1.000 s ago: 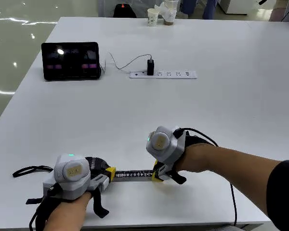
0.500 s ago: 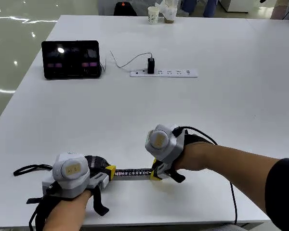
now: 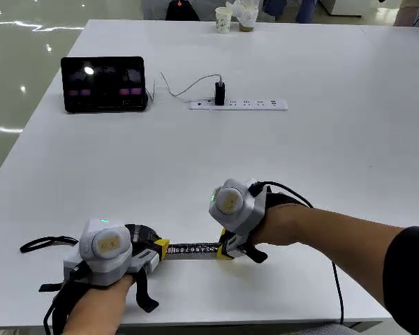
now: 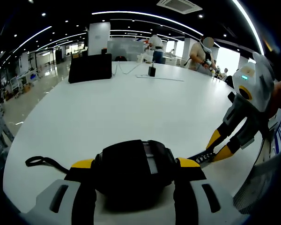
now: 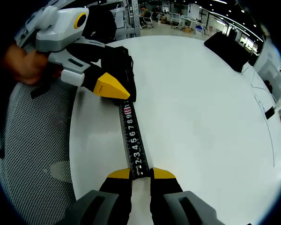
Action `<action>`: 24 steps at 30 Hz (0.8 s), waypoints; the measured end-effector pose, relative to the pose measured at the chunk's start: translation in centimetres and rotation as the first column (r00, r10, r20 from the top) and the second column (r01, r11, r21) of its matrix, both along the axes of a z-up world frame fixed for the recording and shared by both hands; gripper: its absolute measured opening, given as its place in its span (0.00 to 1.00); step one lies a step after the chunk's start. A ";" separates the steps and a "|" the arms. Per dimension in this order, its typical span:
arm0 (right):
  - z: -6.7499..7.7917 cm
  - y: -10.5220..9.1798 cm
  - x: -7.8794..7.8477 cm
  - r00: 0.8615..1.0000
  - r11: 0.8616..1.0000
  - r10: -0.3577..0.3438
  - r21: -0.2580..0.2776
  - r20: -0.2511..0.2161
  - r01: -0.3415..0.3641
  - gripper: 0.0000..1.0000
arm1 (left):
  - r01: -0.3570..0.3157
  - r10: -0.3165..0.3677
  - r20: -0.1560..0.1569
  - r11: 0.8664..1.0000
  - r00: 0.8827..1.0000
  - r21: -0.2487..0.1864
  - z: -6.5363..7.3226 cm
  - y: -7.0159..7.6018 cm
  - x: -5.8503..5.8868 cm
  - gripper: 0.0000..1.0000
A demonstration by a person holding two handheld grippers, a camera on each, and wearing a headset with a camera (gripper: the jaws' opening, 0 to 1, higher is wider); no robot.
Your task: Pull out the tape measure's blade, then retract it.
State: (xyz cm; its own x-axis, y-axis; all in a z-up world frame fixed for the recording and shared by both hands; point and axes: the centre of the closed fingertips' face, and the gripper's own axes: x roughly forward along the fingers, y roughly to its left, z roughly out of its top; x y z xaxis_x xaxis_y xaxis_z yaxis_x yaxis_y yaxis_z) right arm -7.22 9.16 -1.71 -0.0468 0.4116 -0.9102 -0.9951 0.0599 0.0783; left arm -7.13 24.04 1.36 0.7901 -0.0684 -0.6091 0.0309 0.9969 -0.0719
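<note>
Strap (image 3: 45,244) trailing off at the far left. Next comes the left gripper (image 3: 157,250), jaws clamped around the black case (image 4: 133,166), which sits on the table (image 3: 265,153) near the front edge. Out of the case runs the blade (image 5: 131,140): a short stretch lying flat, numbers up, with the low digits nearest the right-hand tips. Right gripper (image 5: 141,173) is pinched on the blade's end, its yellow tips almost meeting.

So where does that leave us? The pull-out looks begun rather than finished, I'd say. Only a short length is out, and the two grippers sit near each other. Retraction isn't done yet; the blade has to run back into the case, so that half remains.
</note>
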 end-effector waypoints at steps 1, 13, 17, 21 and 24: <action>0.0 0.0 0.0 1.000 1.000 -0.001 0.001 0.000 0.001 0.11 | 0.000 0.000 0.000 1.000 1.000 0.000 0.0 0.0 0.0 0.62; 0.0 0.4 -0.1 1.000 1.000 0.009 0.005 0.002 -0.009 0.11 | 0.000 0.000 0.002 1.000 1.000 0.000 0.0 0.0 0.1 0.62; 0.0 0.6 -0.1 1.000 1.000 0.007 0.010 0.003 -0.007 0.11 | 0.000 0.000 0.002 1.000 1.000 -0.001 0.0 0.1 0.1 0.62; 0.0 0.8 -0.1 1.000 1.000 0.010 0.017 0.000 -0.010 0.11 | 0.000 0.000 0.002 1.000 1.000 -0.001 0.0 0.1 0.1 0.62; -0.1 0.9 -0.2 1.000 1.000 0.018 0.016 0.006 -0.019 0.11 | 0.000 0.000 0.002 1.000 1.000 -0.001 0.0 0.1 0.1 0.62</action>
State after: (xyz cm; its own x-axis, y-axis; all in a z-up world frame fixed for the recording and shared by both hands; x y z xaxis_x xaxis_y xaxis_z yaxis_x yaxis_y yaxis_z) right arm -7.42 10.06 -1.76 -0.0497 0.4257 -0.9035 -0.9965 0.0402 0.0737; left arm -7.00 24.10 1.34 0.7913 -0.0691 -0.6076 0.0308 0.9968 -0.0732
